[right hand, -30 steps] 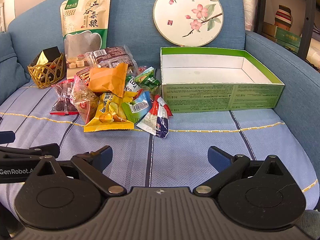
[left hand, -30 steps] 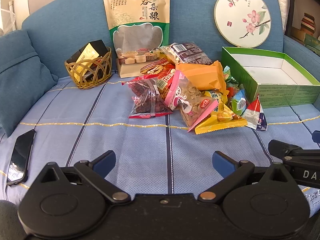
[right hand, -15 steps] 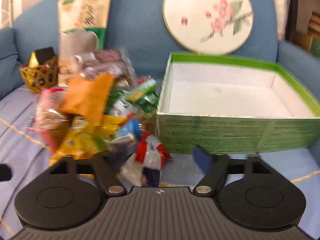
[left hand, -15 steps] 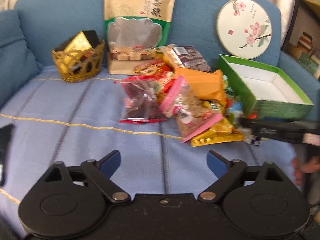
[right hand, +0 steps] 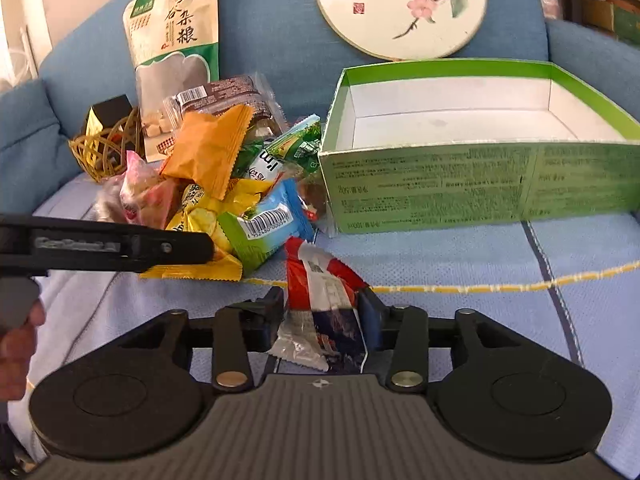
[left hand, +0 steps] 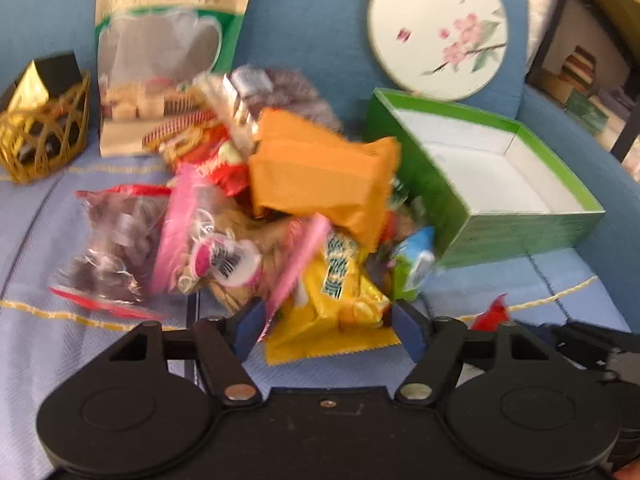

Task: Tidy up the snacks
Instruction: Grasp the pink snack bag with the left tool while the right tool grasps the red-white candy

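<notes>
Right gripper (right hand: 322,316): fingers are closing against both sides of a red, white and blue packet (right hand: 320,308), which is lying on the cushion just in front of the green box's (right hand: 480,184) left corner. Left gripper (left hand: 324,320): jaws are standing apart around the near edge of a yellow packet (left hand: 336,304), left of the green box; contact cannot be told. Snack pile (right hand: 224,184): lying beside the box's left wall.
</notes>
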`<action>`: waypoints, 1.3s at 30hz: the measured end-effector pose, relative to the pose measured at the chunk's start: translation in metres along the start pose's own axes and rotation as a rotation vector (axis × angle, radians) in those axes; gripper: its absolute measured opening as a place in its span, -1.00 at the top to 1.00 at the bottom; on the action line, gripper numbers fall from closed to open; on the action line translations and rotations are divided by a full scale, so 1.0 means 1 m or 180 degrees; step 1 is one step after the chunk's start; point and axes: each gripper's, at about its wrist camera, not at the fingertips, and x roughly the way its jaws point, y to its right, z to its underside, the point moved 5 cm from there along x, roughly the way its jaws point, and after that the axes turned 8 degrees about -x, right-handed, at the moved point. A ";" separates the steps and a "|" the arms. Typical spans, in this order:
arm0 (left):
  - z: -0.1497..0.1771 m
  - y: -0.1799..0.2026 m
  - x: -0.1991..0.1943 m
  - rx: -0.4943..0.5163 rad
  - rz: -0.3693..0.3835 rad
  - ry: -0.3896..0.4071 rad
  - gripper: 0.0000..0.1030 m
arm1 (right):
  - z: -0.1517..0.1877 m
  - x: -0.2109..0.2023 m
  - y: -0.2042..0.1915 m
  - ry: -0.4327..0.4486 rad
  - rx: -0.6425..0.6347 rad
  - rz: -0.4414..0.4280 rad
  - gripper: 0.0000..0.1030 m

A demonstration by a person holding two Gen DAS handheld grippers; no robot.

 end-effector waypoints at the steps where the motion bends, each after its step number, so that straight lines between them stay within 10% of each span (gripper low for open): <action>1: 0.002 -0.004 -0.002 -0.0062 0.0015 -0.0023 -0.07 | -0.001 0.001 0.000 -0.0006 -0.0001 0.0002 -0.65; 5: 0.007 -0.008 -0.019 -0.0131 0.0060 -0.0081 0.04 | -0.005 -0.001 0.002 0.0000 0.0093 -0.0048 -0.73; 8: 0.007 -0.004 -0.038 -0.0086 0.0010 0.0114 -0.63 | -0.005 -0.005 0.004 0.0021 0.0161 -0.0069 -0.86; 12: -0.006 -0.011 -0.056 -0.0077 -0.0235 0.0480 -1.00 | -0.007 -0.011 0.008 0.0088 0.0184 0.0002 -0.87; 16: -0.023 -0.026 -0.045 -0.0246 -0.0531 0.0529 -1.00 | -0.006 -0.010 0.008 0.0049 0.0205 -0.0029 -0.86; 21: -0.031 -0.047 -0.006 -0.0705 -0.0336 0.0204 -1.00 | -0.005 -0.010 0.007 0.0024 0.0157 -0.0009 -0.87; 30: -0.029 -0.052 0.002 -0.0460 -0.0157 0.0113 -1.00 | -0.001 -0.004 0.001 -0.0093 0.0088 -0.0027 -0.87; 39: -0.020 -0.078 -0.039 -0.1295 -0.0368 0.0243 -0.96 | -0.001 -0.006 0.004 -0.0077 0.0127 -0.0007 -0.87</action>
